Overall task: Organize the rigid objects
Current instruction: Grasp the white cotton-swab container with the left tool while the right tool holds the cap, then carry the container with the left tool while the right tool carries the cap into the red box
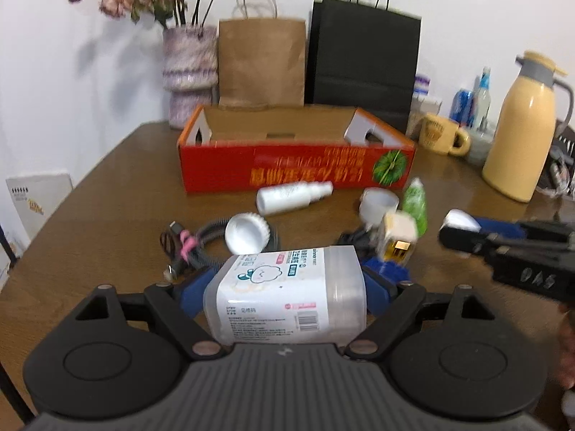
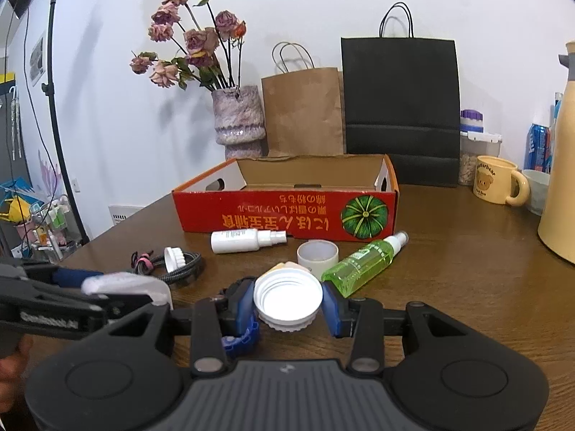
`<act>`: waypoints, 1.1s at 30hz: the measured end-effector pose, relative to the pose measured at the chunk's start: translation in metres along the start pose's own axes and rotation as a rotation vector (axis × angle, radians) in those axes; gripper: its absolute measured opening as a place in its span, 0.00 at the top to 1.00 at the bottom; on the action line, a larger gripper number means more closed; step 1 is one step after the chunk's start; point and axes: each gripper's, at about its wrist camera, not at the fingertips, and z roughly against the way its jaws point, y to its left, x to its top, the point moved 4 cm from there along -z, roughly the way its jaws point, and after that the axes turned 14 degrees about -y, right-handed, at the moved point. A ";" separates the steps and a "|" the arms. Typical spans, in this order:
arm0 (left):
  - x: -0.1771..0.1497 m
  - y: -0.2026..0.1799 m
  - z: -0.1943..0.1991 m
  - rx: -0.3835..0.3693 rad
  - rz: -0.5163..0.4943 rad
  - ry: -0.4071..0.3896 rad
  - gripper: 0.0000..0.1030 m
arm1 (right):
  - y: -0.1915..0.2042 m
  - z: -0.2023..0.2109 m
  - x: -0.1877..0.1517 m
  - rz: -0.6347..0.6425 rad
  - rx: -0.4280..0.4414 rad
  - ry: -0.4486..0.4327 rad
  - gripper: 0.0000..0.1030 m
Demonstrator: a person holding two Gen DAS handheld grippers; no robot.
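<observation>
Both grippers loaded, red box (image 2: 285,212) waiting mid-frame

Left gripper (image 1: 284,287) grips a clear labelled tub (image 1: 287,294), looks clamped though blurry; right gripper (image 2: 289,305) pinches a white lid (image 2: 287,296) at lower centre, above the table (image 2: 467,287).
</observation>
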 end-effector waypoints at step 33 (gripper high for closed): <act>0.123 0.026 -0.100 0.127 0.143 -0.205 0.16 | -0.015 -0.114 0.101 0.039 -0.060 -0.098 0.62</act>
